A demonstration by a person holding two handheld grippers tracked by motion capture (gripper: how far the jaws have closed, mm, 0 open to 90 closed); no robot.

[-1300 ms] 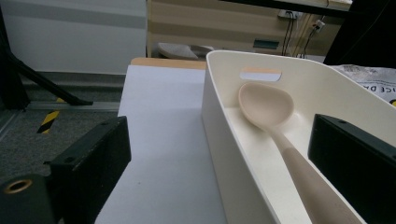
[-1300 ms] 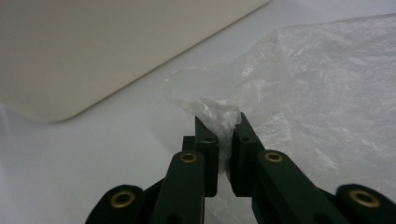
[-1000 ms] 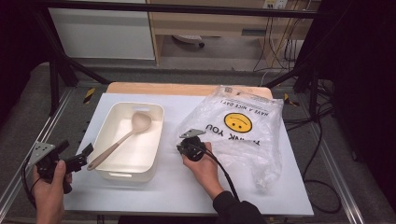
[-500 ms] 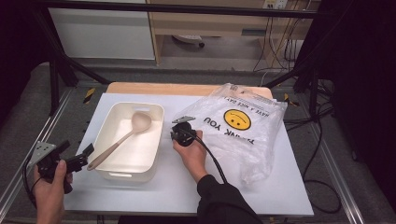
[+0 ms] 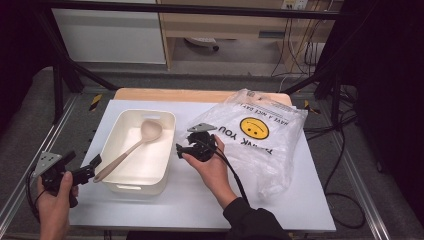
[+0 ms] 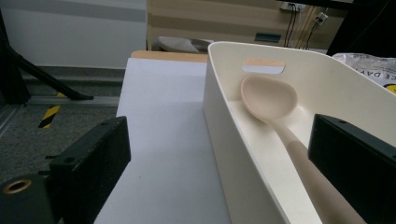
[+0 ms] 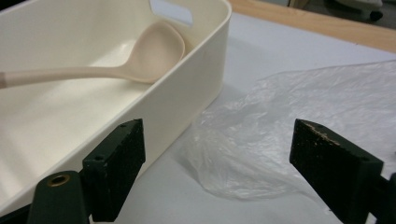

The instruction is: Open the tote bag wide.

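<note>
A cream tub point(image 5: 131, 187) stands on the white table with a beige spoon point(image 5: 136, 144) lying in it, the handle end resting over the near left rim. My left gripper point(image 5: 86, 172) is open at that corner. In the left gripper view the spoon point(image 6: 271, 95) runs back between the wide jaws, close to the right one, with the tub wall point(image 6: 224, 140) also between them. My right gripper point(image 5: 186, 148) is open beside the tub's right wall. In the right gripper view its jaws span the edge of a clear plastic bag point(image 7: 280, 126), with the tub point(image 7: 187, 88) at the left.
The plastic bag point(image 5: 260, 145), printed with a yellow smiley, covers the right half of the table point(image 5: 280, 210). A wooden board edge point(image 5: 165, 94) shows at the table's far side. Metal frame rails point(image 5: 30, 175) run along both sides, and cables point(image 5: 345, 150) trail at the right.
My right gripper has moved left and a little farther away, from over the bag to the tub's right wall. The left gripper has barely shifted.
</note>
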